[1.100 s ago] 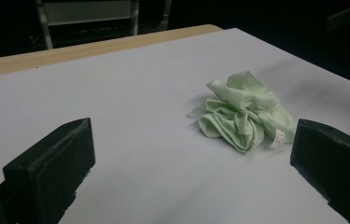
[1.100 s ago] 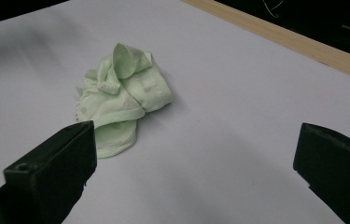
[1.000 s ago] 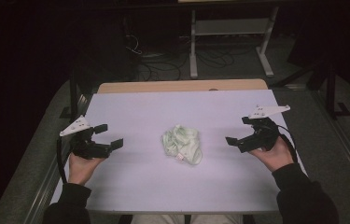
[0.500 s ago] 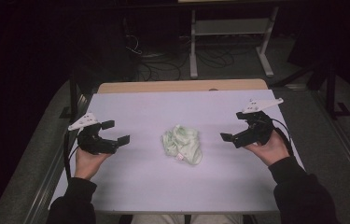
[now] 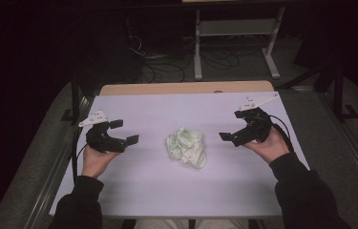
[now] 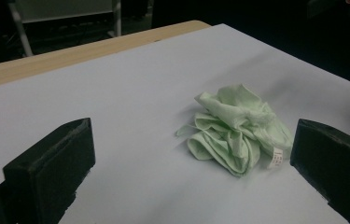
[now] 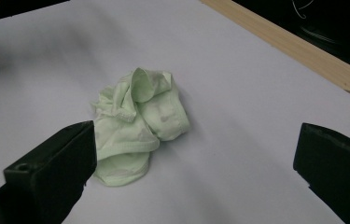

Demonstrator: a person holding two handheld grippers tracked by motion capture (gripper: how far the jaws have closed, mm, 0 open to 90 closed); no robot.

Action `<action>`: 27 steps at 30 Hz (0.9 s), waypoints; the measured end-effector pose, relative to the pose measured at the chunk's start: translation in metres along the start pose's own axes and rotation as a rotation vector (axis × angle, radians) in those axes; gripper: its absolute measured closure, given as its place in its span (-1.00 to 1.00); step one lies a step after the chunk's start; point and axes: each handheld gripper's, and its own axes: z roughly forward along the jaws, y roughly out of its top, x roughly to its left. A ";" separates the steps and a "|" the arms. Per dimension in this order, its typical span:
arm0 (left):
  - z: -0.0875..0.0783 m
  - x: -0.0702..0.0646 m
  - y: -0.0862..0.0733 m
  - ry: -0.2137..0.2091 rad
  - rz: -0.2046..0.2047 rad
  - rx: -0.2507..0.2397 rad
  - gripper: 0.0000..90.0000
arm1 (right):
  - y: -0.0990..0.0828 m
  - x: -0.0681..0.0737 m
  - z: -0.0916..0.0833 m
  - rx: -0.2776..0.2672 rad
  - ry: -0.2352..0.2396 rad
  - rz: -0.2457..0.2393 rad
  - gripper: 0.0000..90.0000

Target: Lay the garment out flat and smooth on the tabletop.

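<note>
Crumpled green cloth point(image 5: 186, 148) lies w/ long axis diagonal, near-right to far-left.

Overhead cam sits above my side, looking forward and down over the whole white table point(image 5: 167, 191). My two jaw cams ride low and close, aimed inward from left and right. All three share the crumpled green cloth point(image 5: 186, 147) mid-table.
</note>
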 end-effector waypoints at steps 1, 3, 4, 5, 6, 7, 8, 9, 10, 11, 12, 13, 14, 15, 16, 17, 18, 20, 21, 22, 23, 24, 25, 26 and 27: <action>0.002 0.000 0.001 -0.002 -0.004 -0.002 -1.00 | 0.003 0.000 0.002 0.001 0.003 -0.004 -1.00; 0.005 0.000 0.003 -0.002 -0.003 0.001 -1.00 | 0.005 0.000 0.005 0.002 0.008 -0.009 -1.00; 0.005 0.000 0.003 -0.002 -0.003 0.001 -1.00 | 0.005 0.000 0.005 0.002 0.008 -0.009 -1.00; 0.007 0.000 0.003 -0.008 -0.002 0.000 -1.00 | 0.008 0.001 0.007 0.006 0.013 -0.013 -1.00; 0.007 0.000 0.003 -0.008 -0.002 0.000 -1.00 | 0.009 0.001 0.009 0.005 0.016 -0.015 -1.00; 0.009 0.001 0.004 -0.010 -0.001 -0.001 -1.00 | 0.009 0.001 0.009 0.005 0.016 -0.015 -1.00; 0.011 0.001 0.004 -0.012 -0.003 0.001 -1.00 | 0.010 0.001 0.010 0.004 0.019 -0.017 -1.00; 0.014 0.001 0.004 -0.016 -0.003 0.003 -1.00 | 0.011 0.002 0.013 0.008 0.022 -0.020 -1.00; 0.014 0.001 0.004 -0.016 -0.003 0.003 -1.00 | 0.011 0.003 0.015 0.009 0.024 -0.023 -1.00; 0.017 0.001 0.005 -0.019 -0.003 0.002 -1.00 | 0.012 0.003 0.017 0.011 0.028 -0.024 -1.00; 0.018 0.001 0.005 -0.020 -0.003 0.005 -1.00 | 0.012 0.003 0.019 0.017 0.030 -0.025 -1.00; 0.018 0.001 0.005 -0.020 -0.003 0.005 -1.00 | 0.012 0.004 0.020 0.020 0.031 -0.029 -1.00; 0.019 0.001 0.005 -0.023 -0.004 0.003 -1.00 | 0.012 0.004 0.020 0.020 0.031 -0.029 -1.00; 0.022 0.001 0.005 -0.025 -0.003 0.002 -1.00 | 0.012 0.004 0.024 0.024 0.038 -0.030 -1.00; 0.022 0.001 0.005 -0.025 -0.003 0.002 -1.00 | 0.012 0.004 0.024 0.024 0.038 -0.030 -1.00; 0.025 0.002 0.004 -0.028 -0.009 -0.002 -1.00 | 0.012 0.004 0.027 0.028 0.039 -0.029 -1.00; 0.026 0.002 0.004 -0.029 -0.008 0.004 -1.00 | 0.012 0.003 0.029 0.030 0.043 -0.029 -1.00; 0.029 0.001 0.002 -0.037 -0.019 0.011 -1.00 | 0.012 0.004 0.032 0.032 0.043 -0.027 -1.00; 0.031 0.001 0.002 -0.040 -0.015 0.017 -1.00 | 0.012 0.004 0.034 0.033 0.044 -0.027 -1.00; 0.032 0.000 0.002 -0.043 -0.011 0.022 -1.00 | 0.012 0.005 0.035 0.036 0.044 -0.028 -1.00; 0.034 -0.001 0.002 -0.045 -0.009 0.025 -1.00 | 0.012 0.006 0.037 0.038 0.044 -0.028 -1.00; 0.036 -0.002 0.001 -0.047 -0.008 0.027 -1.00 | 0.012 0.006 0.039 0.038 0.047 -0.030 -1.00; 0.037 -0.002 0.001 -0.049 -0.010 0.029 -1.00 | 0.012 0.007 0.041 0.040 0.049 -0.031 -1.00; 0.038 -0.002 0.001 -0.050 -0.006 0.030 -1.00 | 0.012 0.007 0.043 0.042 0.051 -0.033 -1.00; 0.040 -0.003 0.000 -0.052 -0.010 0.032 -1.00 | 0.012 0.008 0.045 0.044 0.055 -0.032 -1.00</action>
